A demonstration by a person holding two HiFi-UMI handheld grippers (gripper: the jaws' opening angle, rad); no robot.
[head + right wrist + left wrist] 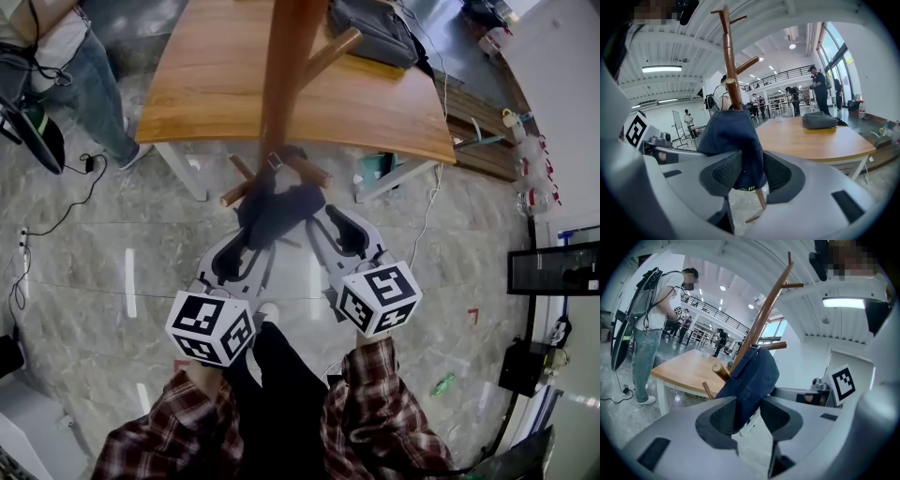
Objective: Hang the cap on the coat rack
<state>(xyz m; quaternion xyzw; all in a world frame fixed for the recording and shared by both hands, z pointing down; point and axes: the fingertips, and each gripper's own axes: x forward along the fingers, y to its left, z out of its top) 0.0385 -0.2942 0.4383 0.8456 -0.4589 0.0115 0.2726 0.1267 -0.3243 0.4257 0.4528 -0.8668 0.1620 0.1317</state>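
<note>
Both claws are spread. In the left gripper view, the left gripper [747,411] has its jaws apart with the navy cap [752,380] hanging down between them. The cloth lies against one pad [723,416], and there is a clear gap to the other. The right gripper [745,171] reads the same: jaws wide, the cap's lower edge drooping between the pads and not pinched. From the head view, the 2 tools sit close side by side under the cap [281,208].

The cap itself hangs from the lower pegs of the wooden coat rack [286,84], up against the pole. Exactly how much of it sits over a peg cannot be made out. A wooden table [216,84] stands just behind the rack.

The hang looks done, so the danger is in the exit. With fabric lying on a ribbed pad, a pull-back that goes sideways or downward could likely drag the cloth and tip the cap off its peg. Either claw lifting as it leaves might knock a lower peg [234,192] and rock the rack. If the cap's hold on the peg is shallow, that small jolt may be enough to drop it.
</note>
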